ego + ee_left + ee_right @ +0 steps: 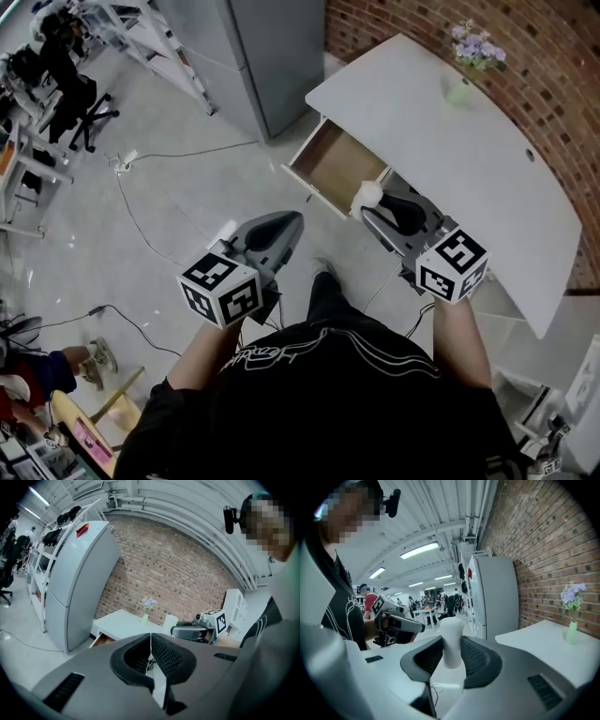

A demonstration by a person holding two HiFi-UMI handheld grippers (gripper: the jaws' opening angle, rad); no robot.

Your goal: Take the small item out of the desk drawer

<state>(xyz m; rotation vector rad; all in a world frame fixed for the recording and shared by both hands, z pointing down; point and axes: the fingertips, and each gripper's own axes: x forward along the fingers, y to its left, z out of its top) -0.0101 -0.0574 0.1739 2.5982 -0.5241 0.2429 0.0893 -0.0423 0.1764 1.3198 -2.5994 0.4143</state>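
A: Right tool (451, 654)?
B: Clamped on the small white item (451, 639), just beside the front edge of the open drawer (330, 161) under the desk (469, 141)
A: Left tool (150, 651)?
B: Jaws together, nothing between, well apart from the drawer

A grey cabinet (272, 56) stands by the brick wall (562, 84); cables (131, 214) cross the pale floor (216, 187); strip lights (421, 550) overhead.
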